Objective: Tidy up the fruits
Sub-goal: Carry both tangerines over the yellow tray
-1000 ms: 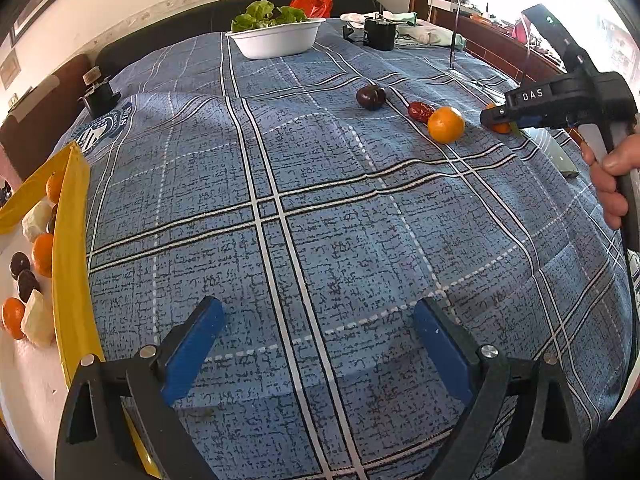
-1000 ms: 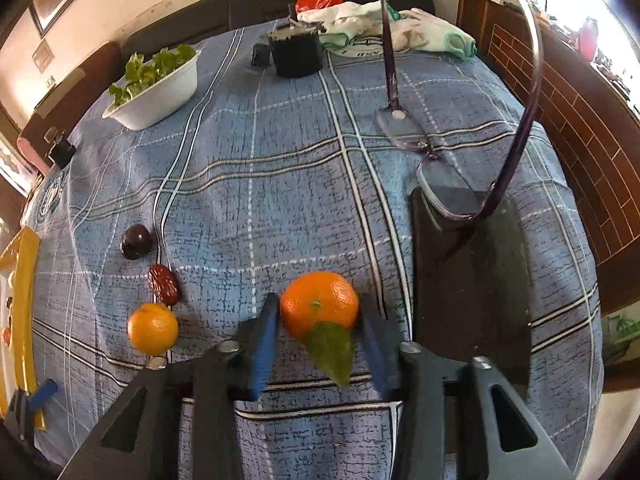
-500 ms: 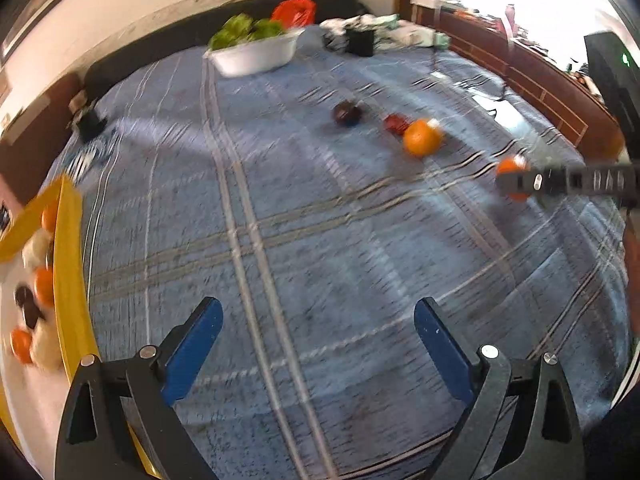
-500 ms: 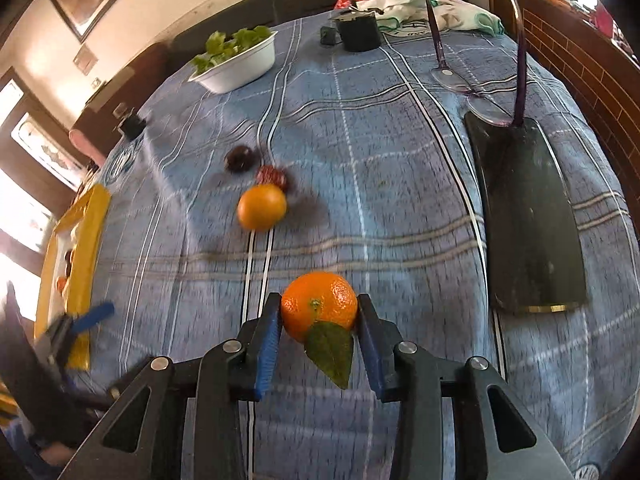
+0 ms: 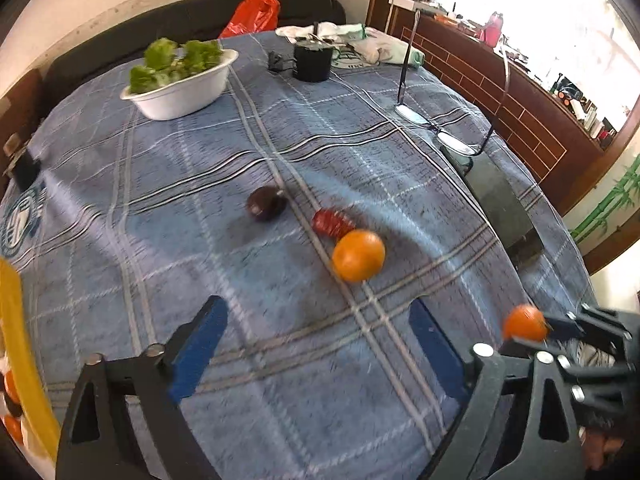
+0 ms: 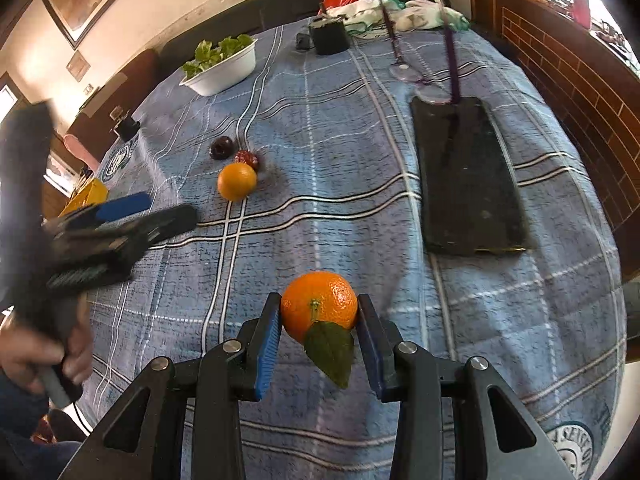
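Note:
My right gripper point(image 6: 318, 336) is shut on a tangerine with a green leaf point(image 6: 319, 306) and holds it above the blue plaid cloth; it also shows at the lower right of the left wrist view point(image 5: 525, 323). My left gripper point(image 5: 320, 344) is open and empty, just short of a loose orange point(image 5: 359, 255), a red date point(image 5: 333, 222) and a dark plum point(image 5: 265, 209). The same three lie together in the right wrist view: the orange point(image 6: 236, 181), the date point(image 6: 247, 158), the plum point(image 6: 221, 147). A yellow tray point(image 5: 16, 360) with fruit is at the left edge.
A white bowl of lettuce point(image 5: 182, 84) stands at the back. A black cup point(image 5: 313, 63), white cloths point(image 5: 360, 42), glasses point(image 5: 436, 128) and a dark slab point(image 6: 464, 176) lie to the right. The table edge and a brick ledge are at right.
My left gripper has swung right toward the loose fruit, the tray sliding to the frame edge. My right gripper has lifted the tangerine and drawn it back from the slab.

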Demonstrator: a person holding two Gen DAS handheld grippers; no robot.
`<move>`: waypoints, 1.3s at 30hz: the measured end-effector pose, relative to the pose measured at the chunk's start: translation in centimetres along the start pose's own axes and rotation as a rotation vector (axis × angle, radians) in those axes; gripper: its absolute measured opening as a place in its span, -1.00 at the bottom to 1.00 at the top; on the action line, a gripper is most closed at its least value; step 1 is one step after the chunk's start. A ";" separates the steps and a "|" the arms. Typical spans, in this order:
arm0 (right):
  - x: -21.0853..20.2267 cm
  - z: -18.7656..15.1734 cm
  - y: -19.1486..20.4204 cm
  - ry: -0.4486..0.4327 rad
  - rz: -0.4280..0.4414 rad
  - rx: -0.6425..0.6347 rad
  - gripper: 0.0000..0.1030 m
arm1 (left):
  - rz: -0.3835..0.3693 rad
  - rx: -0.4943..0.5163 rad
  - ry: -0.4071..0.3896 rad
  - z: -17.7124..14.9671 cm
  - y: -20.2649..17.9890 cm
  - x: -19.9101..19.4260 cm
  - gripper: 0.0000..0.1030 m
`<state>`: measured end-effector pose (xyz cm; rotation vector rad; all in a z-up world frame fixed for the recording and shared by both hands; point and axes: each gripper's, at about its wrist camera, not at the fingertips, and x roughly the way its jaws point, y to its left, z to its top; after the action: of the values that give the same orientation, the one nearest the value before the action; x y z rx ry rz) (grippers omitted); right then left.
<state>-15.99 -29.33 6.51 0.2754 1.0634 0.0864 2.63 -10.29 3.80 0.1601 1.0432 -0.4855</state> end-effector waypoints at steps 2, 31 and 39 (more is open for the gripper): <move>-0.5 -0.2 0.0 -0.007 -0.004 -0.015 -0.22 | 0.002 0.008 0.022 0.6 -0.4 1.3 0.56; 1.0 -0.7 4.5 0.031 0.062 -0.154 -0.22 | -0.035 -0.014 0.042 -6.7 0.0 -1.4 -0.41; 2.2 -0.7 7.8 0.044 0.102 -0.220 -0.22 | 0.034 -0.028 -0.013 -7.9 2.3 -4.3 -0.40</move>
<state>-15.04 -21.30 6.41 0.1292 1.0733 0.2997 -4.35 -4.19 3.26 0.1496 1.0328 -0.4404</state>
